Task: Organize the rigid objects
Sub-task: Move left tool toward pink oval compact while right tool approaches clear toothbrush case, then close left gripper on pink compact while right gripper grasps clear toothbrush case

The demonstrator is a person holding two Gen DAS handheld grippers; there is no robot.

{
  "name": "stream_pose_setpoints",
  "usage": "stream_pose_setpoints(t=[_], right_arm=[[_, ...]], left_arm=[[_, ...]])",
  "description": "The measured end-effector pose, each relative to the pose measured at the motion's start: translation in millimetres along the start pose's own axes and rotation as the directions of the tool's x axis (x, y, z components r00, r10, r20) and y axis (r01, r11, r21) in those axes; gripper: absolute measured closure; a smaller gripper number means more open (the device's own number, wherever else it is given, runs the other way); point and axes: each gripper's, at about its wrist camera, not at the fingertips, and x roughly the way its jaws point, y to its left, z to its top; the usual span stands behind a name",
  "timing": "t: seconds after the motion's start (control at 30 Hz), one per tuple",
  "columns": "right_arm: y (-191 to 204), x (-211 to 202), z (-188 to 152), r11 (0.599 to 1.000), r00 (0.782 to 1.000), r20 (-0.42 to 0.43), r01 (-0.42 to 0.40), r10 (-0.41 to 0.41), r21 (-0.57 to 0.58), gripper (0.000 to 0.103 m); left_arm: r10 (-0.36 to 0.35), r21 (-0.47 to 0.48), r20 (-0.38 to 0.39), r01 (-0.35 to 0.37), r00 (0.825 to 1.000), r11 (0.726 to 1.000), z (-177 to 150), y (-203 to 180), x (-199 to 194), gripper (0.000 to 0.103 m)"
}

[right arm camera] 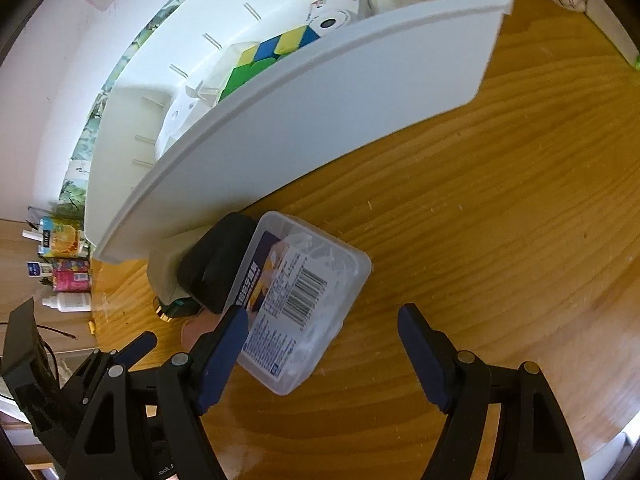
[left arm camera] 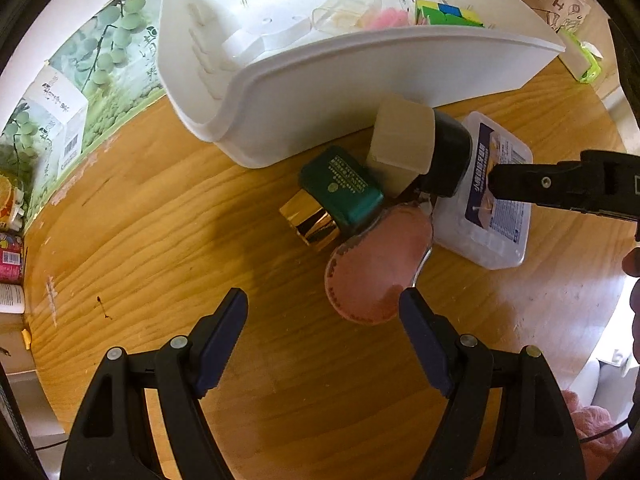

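Observation:
A white bin point(left arm camera: 340, 92) point(right arm camera: 320, 120) stands at the back of the wooden table, holding a colour cube point(left arm camera: 448, 14) point(right arm camera: 264, 56) and a clear case point(left arm camera: 344, 10). In front of it lie a green bottle point(left arm camera: 344, 188) with a gold cap, a cream and black jar point(left arm camera: 404, 144), a pink oval piece point(left arm camera: 376, 264) and a clear labelled box point(left arm camera: 488, 236) point(right arm camera: 304, 292). My left gripper point(left arm camera: 324, 300) is open above the pink piece's near edge. My right gripper point(right arm camera: 324, 314) is open over the clear box, its left finger point(right arm camera: 224, 352) at the box's edge.
Grape-print cartons point(left arm camera: 60, 120) line the table's left back edge. Small bottles and drink cartons point(right arm camera: 68, 276) stand on a lower surface to the left. Bare wood point(right arm camera: 480, 220) stretches right of the clear box. A person's hand point(left arm camera: 632, 264) shows at the right edge.

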Motion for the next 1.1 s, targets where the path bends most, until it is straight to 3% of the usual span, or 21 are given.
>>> stream_pose_setpoints(t=[1.1], right_arm=[[39.0, 20.2, 14.9, 0.986, 0.998, 0.009, 0.07, -0.069, -0.15, 0.023]], left_arm=[[-0.044, 0.034, 0.024, 0.043, 0.999, 0.998, 39.1, -35.2, 26.8, 0.022]])
